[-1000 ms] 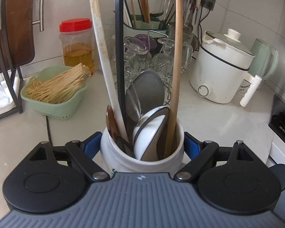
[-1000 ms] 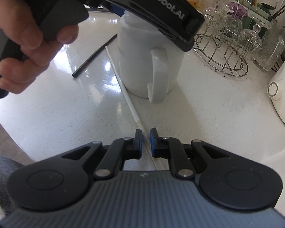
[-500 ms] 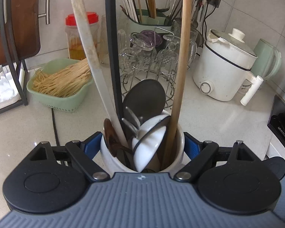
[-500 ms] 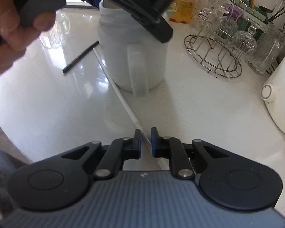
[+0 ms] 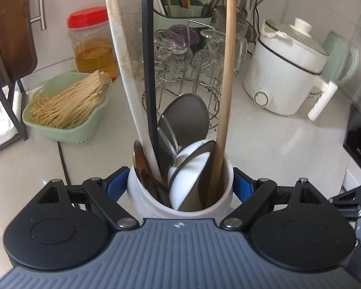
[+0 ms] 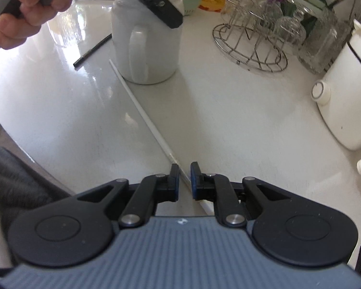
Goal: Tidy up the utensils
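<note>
My left gripper [image 5: 180, 184] is shut on a white jug [image 5: 142, 197], its blue pads against the jug's two sides. The jug holds a white handle [image 5: 122, 67], a black handle [image 5: 148, 72], a wooden handle [image 5: 227, 77], a grey spoon [image 5: 185, 120] and white spoons [image 5: 190, 171]. The right wrist view shows the same jug [image 6: 154, 55] standing on the counter under that gripper. A white chopstick [image 6: 144, 113] lies on the counter and runs between the fingers of my right gripper [image 6: 184, 169]. These fingers stand a narrow gap apart and do not press it. A black chopstick [image 6: 91, 53] lies left of the jug.
A wire rack of upturned glasses [image 6: 252, 48] stands behind the jug, with a white electric pot [image 5: 284, 72] to its right. A green basket of sticks [image 5: 67, 110] and a red-lidded jar [image 5: 91, 43] sit at the back left. A person's hand [image 6: 24, 14] holds the left gripper's handle.
My right gripper has drawn back along the white chopstick, so the jug looks farther off, and its gap is slightly wider. The left gripper keeps hold of the jug and has tilted a little.
</note>
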A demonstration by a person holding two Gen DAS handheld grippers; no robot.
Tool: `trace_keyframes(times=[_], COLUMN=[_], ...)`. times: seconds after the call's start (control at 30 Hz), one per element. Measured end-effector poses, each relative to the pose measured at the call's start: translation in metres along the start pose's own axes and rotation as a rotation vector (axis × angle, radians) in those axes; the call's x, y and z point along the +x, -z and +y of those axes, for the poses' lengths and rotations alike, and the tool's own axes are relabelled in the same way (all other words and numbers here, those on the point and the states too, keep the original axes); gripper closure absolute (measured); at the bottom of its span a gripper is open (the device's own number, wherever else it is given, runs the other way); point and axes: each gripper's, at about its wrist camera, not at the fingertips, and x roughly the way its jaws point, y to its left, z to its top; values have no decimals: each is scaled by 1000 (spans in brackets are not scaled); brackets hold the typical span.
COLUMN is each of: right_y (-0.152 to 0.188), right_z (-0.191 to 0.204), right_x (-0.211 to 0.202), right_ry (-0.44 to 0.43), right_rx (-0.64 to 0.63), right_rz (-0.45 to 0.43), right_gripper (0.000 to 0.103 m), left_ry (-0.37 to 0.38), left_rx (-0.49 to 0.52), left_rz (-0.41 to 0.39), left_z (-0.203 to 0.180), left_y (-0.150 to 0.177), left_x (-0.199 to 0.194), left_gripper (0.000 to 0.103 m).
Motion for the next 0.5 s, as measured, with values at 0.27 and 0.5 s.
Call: trace_keyframes(times=[0.27, 0.5], right_y=[-10, -50], right_z=[-11, 14], right_x=[-8, 16], right_ry=[-143, -234], right_rx=[-25, -164], right_rz=[-65, -89], right_gripper=[59, 61], left_ry=[9, -13], left_rx=[-4, -29], left_rz=[23, 49], left_z=[1, -1], left_y=[-3, -7], left_x=[2, 4], left_gripper=[12, 11])
